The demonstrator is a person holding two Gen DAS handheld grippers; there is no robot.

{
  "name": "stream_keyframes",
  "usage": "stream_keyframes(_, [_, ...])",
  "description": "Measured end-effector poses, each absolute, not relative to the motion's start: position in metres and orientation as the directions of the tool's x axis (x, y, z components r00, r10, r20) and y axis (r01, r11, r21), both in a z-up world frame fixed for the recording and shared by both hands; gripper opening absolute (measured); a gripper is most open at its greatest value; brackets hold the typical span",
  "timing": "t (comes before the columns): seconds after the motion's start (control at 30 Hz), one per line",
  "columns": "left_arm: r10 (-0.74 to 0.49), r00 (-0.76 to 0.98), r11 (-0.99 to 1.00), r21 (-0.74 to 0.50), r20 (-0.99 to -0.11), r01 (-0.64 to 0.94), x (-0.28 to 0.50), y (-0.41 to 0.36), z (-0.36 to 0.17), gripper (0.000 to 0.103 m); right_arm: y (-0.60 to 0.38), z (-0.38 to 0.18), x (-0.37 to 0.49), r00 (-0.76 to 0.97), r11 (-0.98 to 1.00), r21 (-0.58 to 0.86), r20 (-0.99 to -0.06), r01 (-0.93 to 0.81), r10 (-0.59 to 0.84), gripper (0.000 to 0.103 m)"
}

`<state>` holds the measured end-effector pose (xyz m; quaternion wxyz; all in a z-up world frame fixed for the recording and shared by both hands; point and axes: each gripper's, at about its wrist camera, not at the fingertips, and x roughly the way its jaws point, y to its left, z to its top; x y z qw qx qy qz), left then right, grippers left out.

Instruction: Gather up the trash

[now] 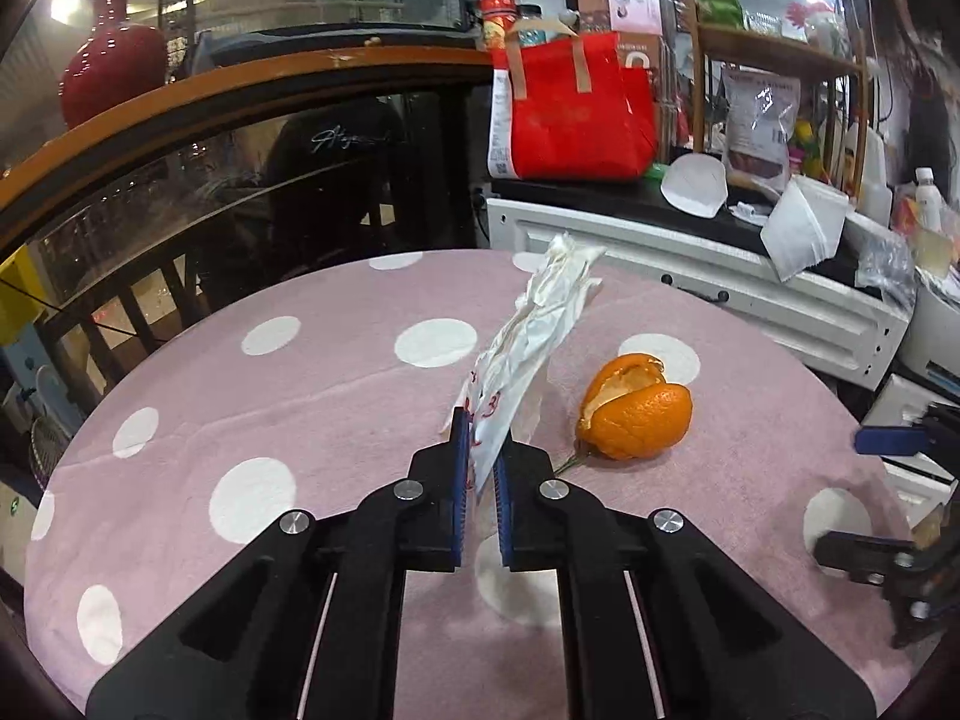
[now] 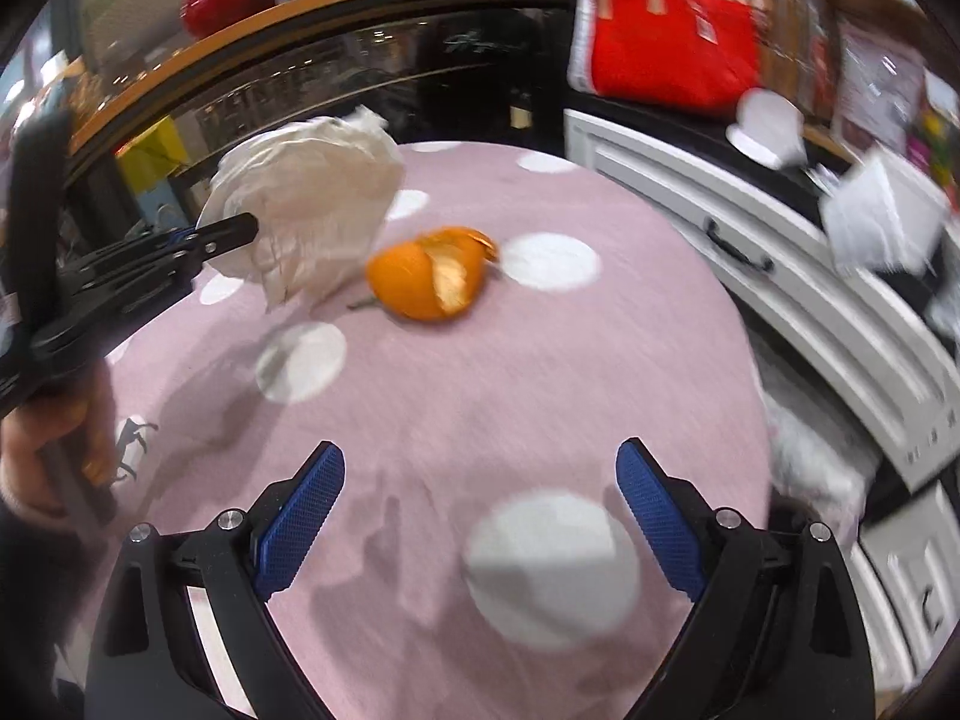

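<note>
Near the table's middle: a crumpled white paper wrapper [image 1: 534,348] stands up from the left gripper [image 1: 480,468], clear of the pink dotted cloth.
Left gripper: closed on the wrapper's lower end; blue pads pinch the sheet, with the rest fanning upward past the fingertips.
Right gripper: its jaws stand wide apart with nothing between them [image 2: 480,516], over the near edge of the table [image 2: 540,396].
Orange peel: the peel [image 1: 636,408] lies on the cloth just beside the lifted wrapper, toward the right edge, a short green stem [image 1: 570,462] poking out beneath it.
How the wrapper handles: very light, soft and floppy, likely to sag or flap when carried; a pinch on a bunched fold holds better than one on a single loose layer.
How the peel handles: light, curved, hollow and springy, probably a little slick; it looks best taken across its domed sides with gentle pressure, since a hard squeeze could crack it.
</note>
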<state>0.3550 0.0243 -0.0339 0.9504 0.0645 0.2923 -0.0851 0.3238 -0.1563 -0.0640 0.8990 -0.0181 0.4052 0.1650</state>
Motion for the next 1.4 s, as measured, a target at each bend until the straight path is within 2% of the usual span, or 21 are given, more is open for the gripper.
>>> stream_keyframes(0.17, [-0.119, 0.831, 0.979, 0.077, -0.544, 0.19, 0.335, 0.035, -0.023, 0.008, -0.13, -0.065, 0.357, 0.592, 0.923, 0.095, -0.742, -0.373, 0.315, 0.09])
stream_keyframes(0.37, [-0.138, 0.8, 0.974, 0.065, -0.585, 0.215, 0.339, 0.04, -0.035, 0.008, -0.11, -0.084, 0.403, 0.566, 0.929, 0.045, -0.782, -0.367, 0.262, 0.091])
stream_keyframes(0.47, [-0.141, 0.786, 0.974, 0.06, -0.602, 0.22, 0.348, 0.039, -0.044, 0.009, -0.111, -0.088, 0.417, 0.546, 0.931, 0.098, -0.786, -0.353, 0.29, 0.091])
stream_keyframes(0.53, [-0.123, 0.788, 0.973, 0.084, -0.604, 0.216, 0.355, 0.037, -0.048, 0.02, -0.112, -0.09, 0.428, 0.527, 0.927, 0.143, -0.788, -0.347, 0.319, 0.091])
stream_keyframes(0.57, [-0.119, 0.787, 0.973, 0.087, -0.606, 0.214, 0.358, 0.037, -0.049, 0.038, -0.11, -0.091, 0.432, 0.521, 0.927, 0.158, -0.789, -0.34, 0.325, 0.091])
stream_keyframes(0.6, [-0.122, 0.786, 0.974, 0.08, -0.606, 0.213, 0.361, 0.038, -0.05, 0.061, -0.11, -0.091, 0.435, 0.517, 0.926, 0.179, -0.787, -0.333, 0.338, 0.091])
stream_keyframes(0.67, [-0.121, 0.796, 0.977, 0.071, -0.593, 0.201, 0.364, 0.041, -0.049, 0.08, -0.107, -0.092, 0.443, 0.502, 0.913, 0.229, -0.777, -0.337, 0.38, 0.091])
stream_keyframes(0.7, [-0.114, 0.801, 0.978, 0.075, -0.588, 0.194, 0.367, 0.043, -0.049, 0.081, -0.105, -0.092, 0.445, 0.502, 0.913, 0.231, -0.776, -0.337, 0.381, 0.091])
stream_keyframes(0.73, [-0.109, 0.798, 0.978, 0.08, -0.593, 0.193, 0.371, 0.044, -0.049, 0.082, -0.103, -0.093, 0.448, 0.503, 0.917, 0.216, -0.782, -0.335, 0.368, 0.083])
stream_keyframes(0.77, [-0.105, 0.791, 0.977, 0.084, -0.603, 0.195, 0.377, 0.045, -0.051, 0.082, -0.099, -0.093, 0.445, 0.499, 0.918, 0.204, -0.788, -0.34, 0.361, 0.069])
stream_keyframes(0.8, [-0.102, 0.786, 0.977, 0.085, -0.61, 0.193, 0.382, 0.046, -0.052, 0.082, -0.097, -0.093, 0.445, 0.49, 0.913, 0.202, -0.792, -0.353, 0.365, 0.066])
stream_keyframes(0.87, [-0.094, 0.775, 0.978, 0.087, -0.624, 0.188, 0.393, 0.047, -0.057, 0.083, -0.096, -0.088, 0.443, 0.502, 0.911, 0.19, -0.784, -0.365, 0.365, 0.047])
stream_keyframes(0.97, [-0.082, 0.764, 0.972, 0.119, -0.64, 0.204, 0.413, 0.043, -0.065, 0.083, -0.101, -0.079, 0.439, 0.5, 0.912, 0.192, -0.785, -0.363, 0.365, 0.034])
stream_keyframes(1.07, [-0.051, 0.764, 0.957, 0.188, -0.643, 0.222, 0.433, 0.032, -0.071, 0.083, -0.112, -0.076, 0.429, 0.499, 0.916, 0.203, -0.787, -0.347, 0.363, 0.03])
stream_keyframes(1.17, [-0.058, 0.757, 0.932, 0.237, -0.651, 0.275, 0.451, 0.014, -0.072, 0.083, -0.126, -0.07, 0.418, 0.5, 0.91, 0.235, -0.774, -0.342, 0.388, 0.029])
stream_keyframes(1.37, [0.019, 0.749, 0.863, 0.388, -0.663, 0.322, 0.489, -0.022, -0.088, 0.083, -0.144, -0.051, 0.389, 0.526, 0.896, 0.253, -0.739, -0.364, 0.422, 0.029])
stream_keyframes(1.4, [0.025, 0.737, 0.86, 0.39, -0.675, 0.328, 0.496, -0.024, -0.092, 0.079, -0.147, -0.049, 0.386, 0.526, 0.895, 0.257, -0.736, -0.365, 0.426, 0.029])
